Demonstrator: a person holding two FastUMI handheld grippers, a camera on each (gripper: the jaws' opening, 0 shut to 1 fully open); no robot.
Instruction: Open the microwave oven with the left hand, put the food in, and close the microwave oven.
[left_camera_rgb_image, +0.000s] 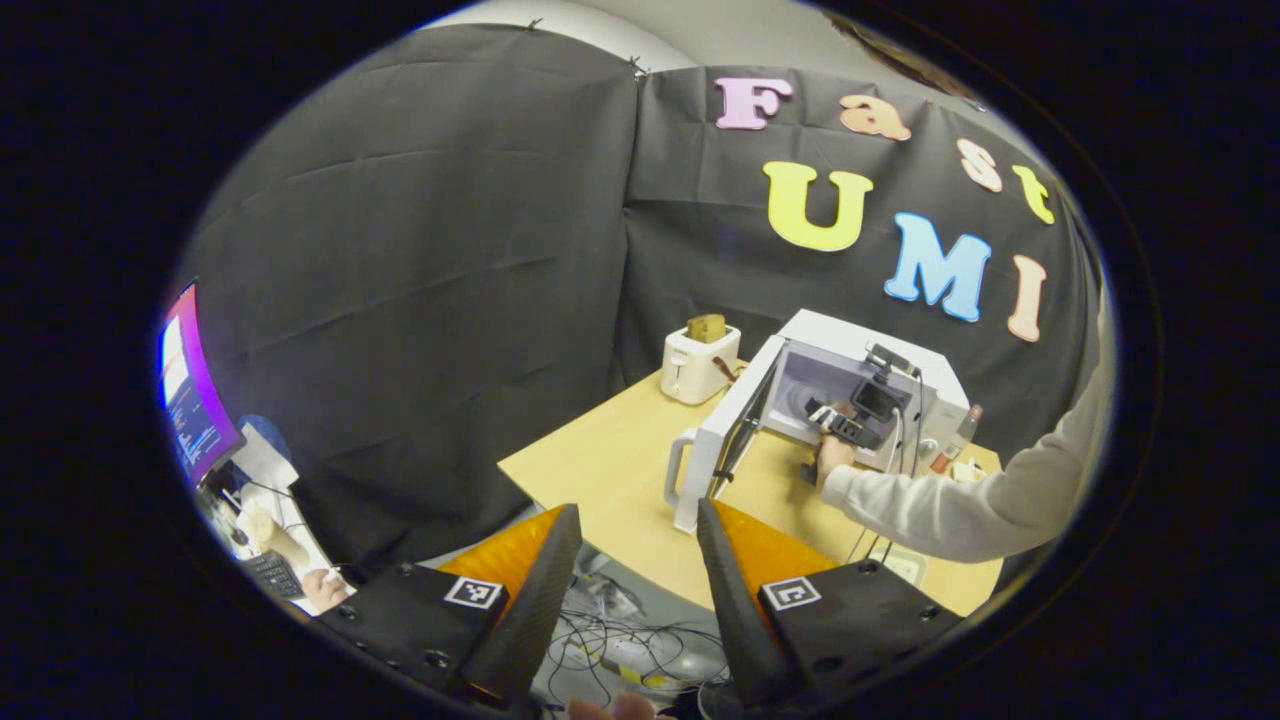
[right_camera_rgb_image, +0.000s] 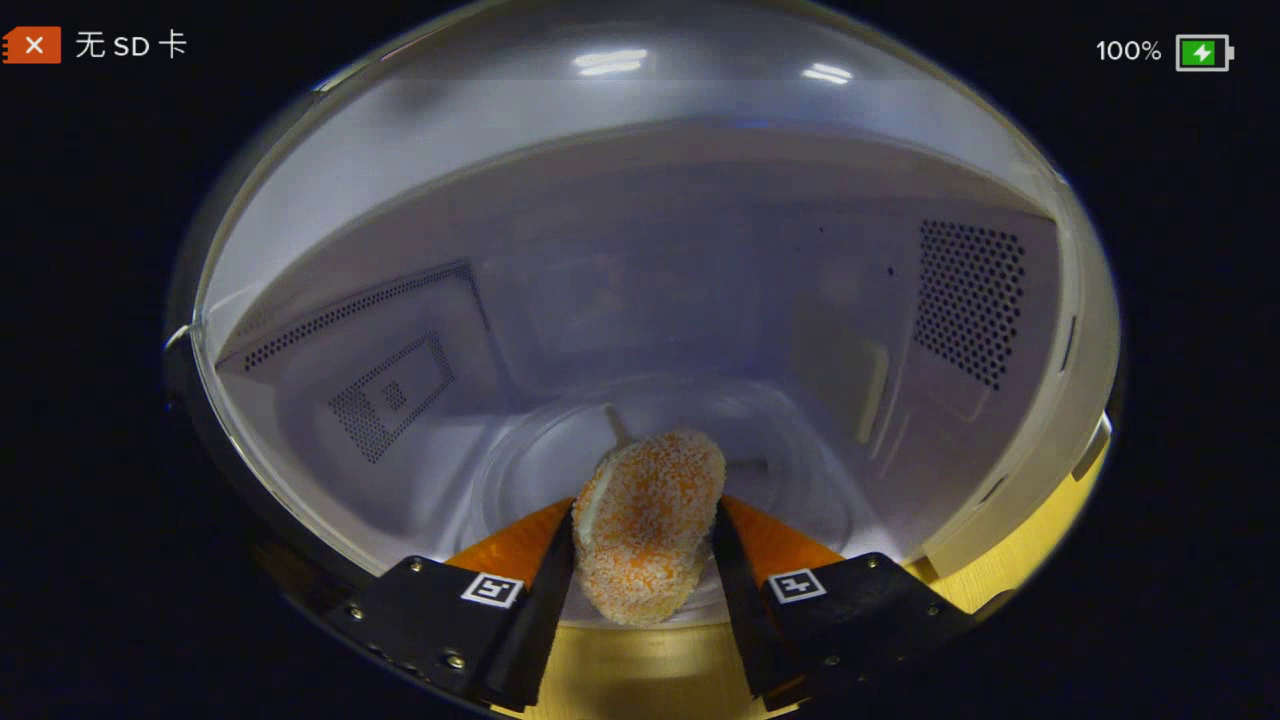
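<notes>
Orange-crumbed and oval, the breaded food piece (right_camera_rgb_image: 645, 520) sits pinched between both fingers of my right tool (right_camera_rgb_image: 643, 560), which is closed firmly on it. I have it at the mouth of the microwave oven (right_camera_rgb_image: 640, 300), over the near edge of the glass turntable (right_camera_rgb_image: 790, 440), and I cannot tell whether it touches the glass yet.

From my left gripper view, the microwave door (left_camera_rgb_image: 715, 440) hangs wide open on the wooden tabletop (left_camera_rgb_image: 610, 460), so I judge the opening step done. The right tool (left_camera_rgb_image: 850, 420) and the sleeved arm behind it reach into the cavity there.

My left tool (left_camera_rgb_image: 635, 560) is well back from the oven, off the tabletop's edge, its fingers spread wide with nothing between them.

By my reckoning I am about halfway: the food still needs setting down and releasing, the right tool has to come out, and then the door must be swung shut. A white toaster (left_camera_rgb_image: 698, 362) stands behind the oven, out of the way.
</notes>
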